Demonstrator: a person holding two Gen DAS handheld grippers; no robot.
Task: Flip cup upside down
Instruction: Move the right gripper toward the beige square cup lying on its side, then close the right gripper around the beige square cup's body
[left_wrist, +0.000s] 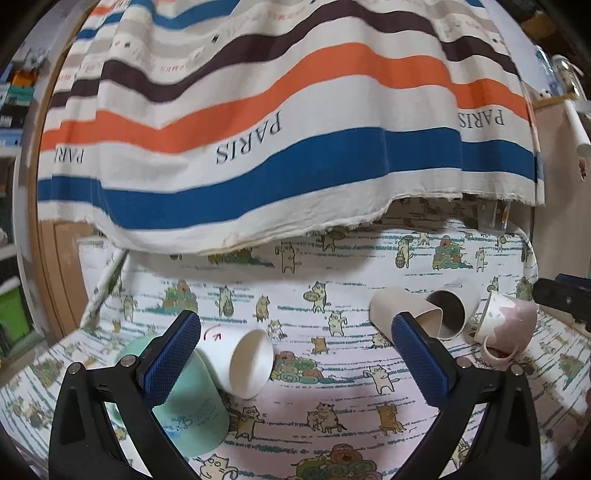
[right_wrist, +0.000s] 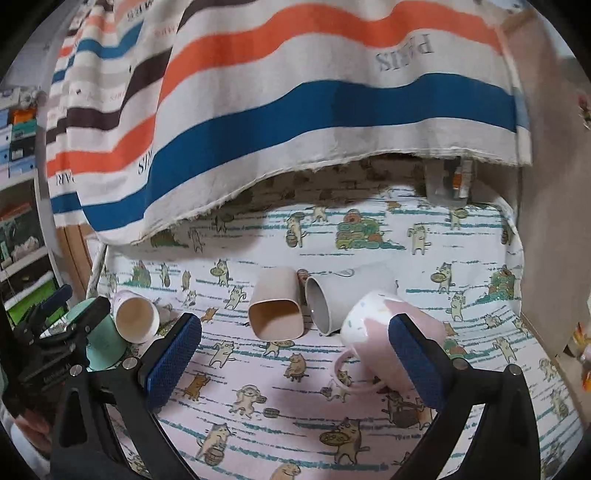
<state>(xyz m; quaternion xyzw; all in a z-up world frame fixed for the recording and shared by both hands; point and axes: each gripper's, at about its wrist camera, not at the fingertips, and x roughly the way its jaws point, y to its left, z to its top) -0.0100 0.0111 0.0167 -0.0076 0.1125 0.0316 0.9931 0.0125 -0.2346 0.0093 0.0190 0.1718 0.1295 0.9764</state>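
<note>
Several cups lie on their sides on a cat-print cloth (left_wrist: 332, 387). In the left wrist view a white paper cup (left_wrist: 247, 363) lies with its mouth toward me beside a mint green cup (left_wrist: 192, 410) that stands mouth down. My left gripper (left_wrist: 295, 350) is open above the cloth, its left finger in front of the green cup. A beige square cup (right_wrist: 277, 310), a grey cup (right_wrist: 340, 299) and a pink mug (right_wrist: 380, 339) lie in the right wrist view. My right gripper (right_wrist: 295, 350) is open, its right finger in front of the pink mug.
A striped cloth with "PARIS" print (left_wrist: 277, 129) hangs over the back of the table. A clear container (right_wrist: 447, 181) stands at the far right under it. Shelves (right_wrist: 22, 221) stand to the left. The left gripper (right_wrist: 55, 332) shows at the left of the right wrist view.
</note>
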